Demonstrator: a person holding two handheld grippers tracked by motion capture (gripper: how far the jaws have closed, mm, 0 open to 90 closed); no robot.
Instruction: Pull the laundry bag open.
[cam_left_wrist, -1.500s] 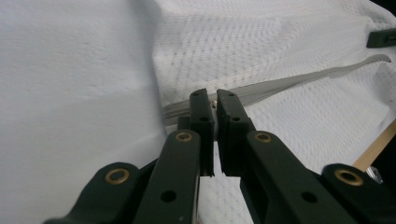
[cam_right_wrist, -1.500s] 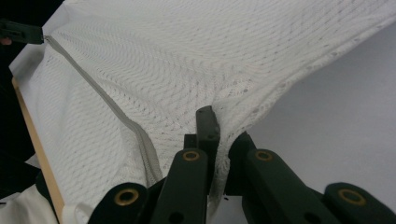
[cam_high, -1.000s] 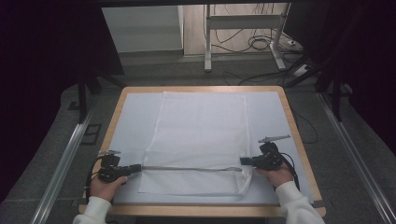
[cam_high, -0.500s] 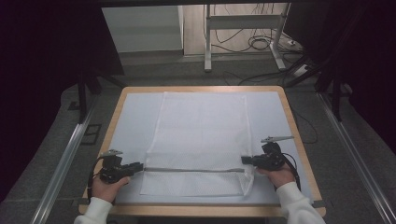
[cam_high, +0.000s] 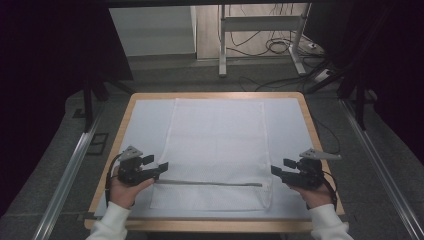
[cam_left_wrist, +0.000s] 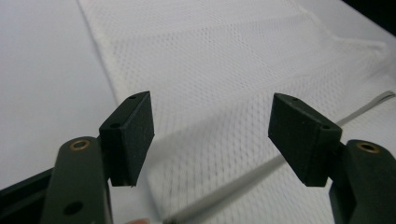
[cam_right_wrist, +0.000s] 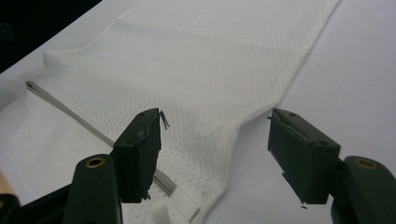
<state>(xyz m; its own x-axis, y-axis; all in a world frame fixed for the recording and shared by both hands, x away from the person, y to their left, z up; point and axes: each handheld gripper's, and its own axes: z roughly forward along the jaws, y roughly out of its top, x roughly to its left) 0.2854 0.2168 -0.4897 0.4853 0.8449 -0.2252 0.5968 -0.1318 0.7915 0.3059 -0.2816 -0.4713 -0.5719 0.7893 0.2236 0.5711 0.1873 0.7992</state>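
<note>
Lying flat, mesh bag (cam_high: 215, 150) covers white mat (cam_high: 145, 125).

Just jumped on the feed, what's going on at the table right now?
A person holds a tool in each hand at the two near corners of a white mesh laundry bag lying flat on the white-covered table. The left tool sits at the left end of the bag's zipper, the right tool just off the right end. Both tools are open and neither grips the bag.
</note>
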